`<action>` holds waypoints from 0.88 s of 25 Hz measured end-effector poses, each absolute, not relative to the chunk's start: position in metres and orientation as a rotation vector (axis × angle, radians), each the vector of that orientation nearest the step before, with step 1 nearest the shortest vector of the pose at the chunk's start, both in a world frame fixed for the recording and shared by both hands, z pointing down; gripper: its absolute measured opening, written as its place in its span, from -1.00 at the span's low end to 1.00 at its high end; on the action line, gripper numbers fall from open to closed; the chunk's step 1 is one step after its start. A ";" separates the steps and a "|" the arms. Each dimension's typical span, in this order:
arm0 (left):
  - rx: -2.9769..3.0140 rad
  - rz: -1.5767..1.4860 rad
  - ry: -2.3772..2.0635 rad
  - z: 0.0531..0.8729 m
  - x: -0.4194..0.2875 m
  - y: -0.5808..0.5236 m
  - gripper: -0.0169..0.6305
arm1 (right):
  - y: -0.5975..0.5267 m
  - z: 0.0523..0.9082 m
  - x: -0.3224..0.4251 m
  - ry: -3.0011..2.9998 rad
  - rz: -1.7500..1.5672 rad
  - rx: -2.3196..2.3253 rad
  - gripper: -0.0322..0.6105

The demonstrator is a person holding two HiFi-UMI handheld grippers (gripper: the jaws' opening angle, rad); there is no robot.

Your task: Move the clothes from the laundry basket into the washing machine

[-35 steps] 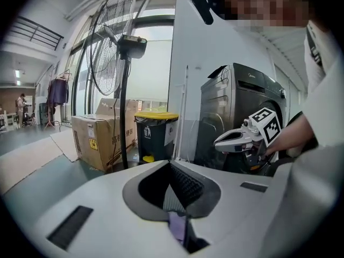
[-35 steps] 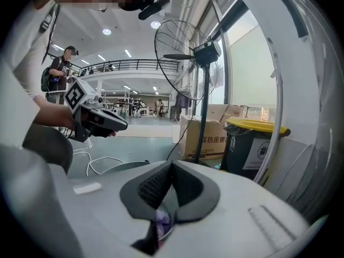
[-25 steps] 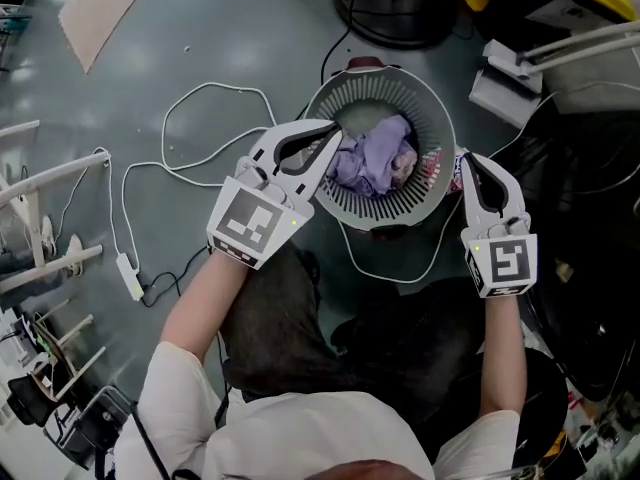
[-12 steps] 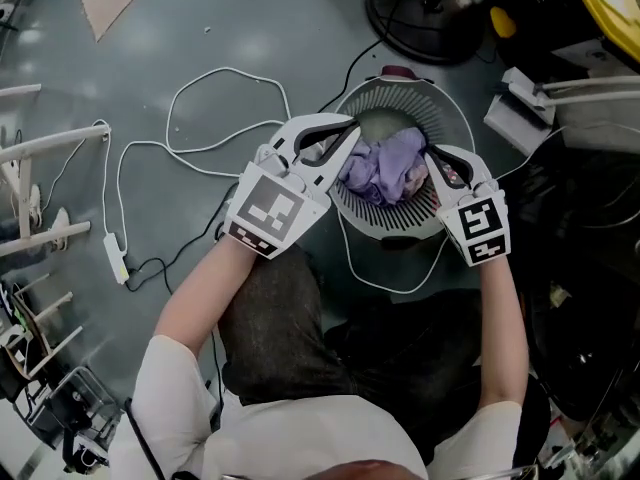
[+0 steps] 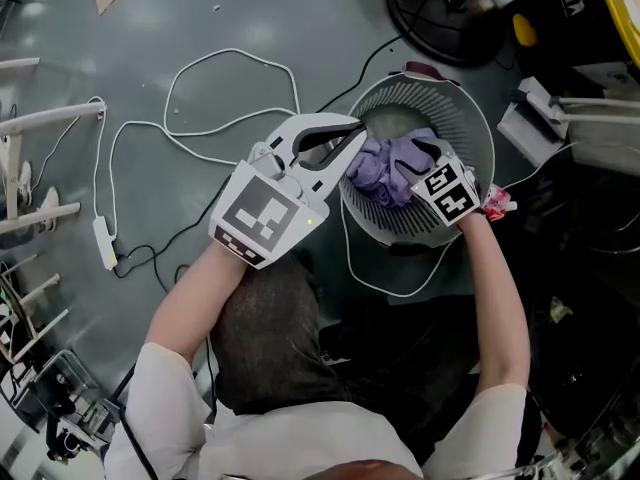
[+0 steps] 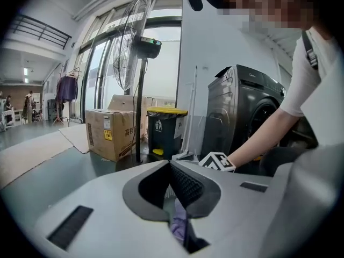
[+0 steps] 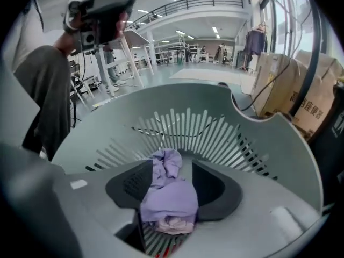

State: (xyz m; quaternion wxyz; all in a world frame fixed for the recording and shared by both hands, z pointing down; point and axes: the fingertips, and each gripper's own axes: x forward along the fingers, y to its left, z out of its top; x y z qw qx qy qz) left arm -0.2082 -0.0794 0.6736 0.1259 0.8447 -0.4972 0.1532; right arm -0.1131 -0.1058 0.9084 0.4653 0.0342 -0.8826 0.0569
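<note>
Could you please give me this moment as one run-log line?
phase: picking from laundry basket | left tongs: shut at its rim | right tongs: inside, just been opening, lavender cloth between, ungripped

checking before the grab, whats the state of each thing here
basket, upright, not empty
lilac clothes, bunched in the basket
right gripper, open, jaws just been opening, lilac clothes between them
left gripper, shut, tips by the basket rim
washing machine, door state unclear
</note>
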 end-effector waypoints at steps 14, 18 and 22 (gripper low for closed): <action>2.477 0.497 -1.351 0.682 -0.200 -0.059 -0.93 | -0.112 1.043 -0.081 -1.852 0.400 0.237 0.79; 2.477 0.514 -1.335 0.680 -0.201 -0.053 -0.93 | -0.111 1.066 -0.075 -1.794 0.515 0.234 0.96; 2.462 0.522 -1.312 0.685 -0.200 -0.051 -0.93 | -0.097 1.081 -0.078 -1.765 0.716 0.212 0.99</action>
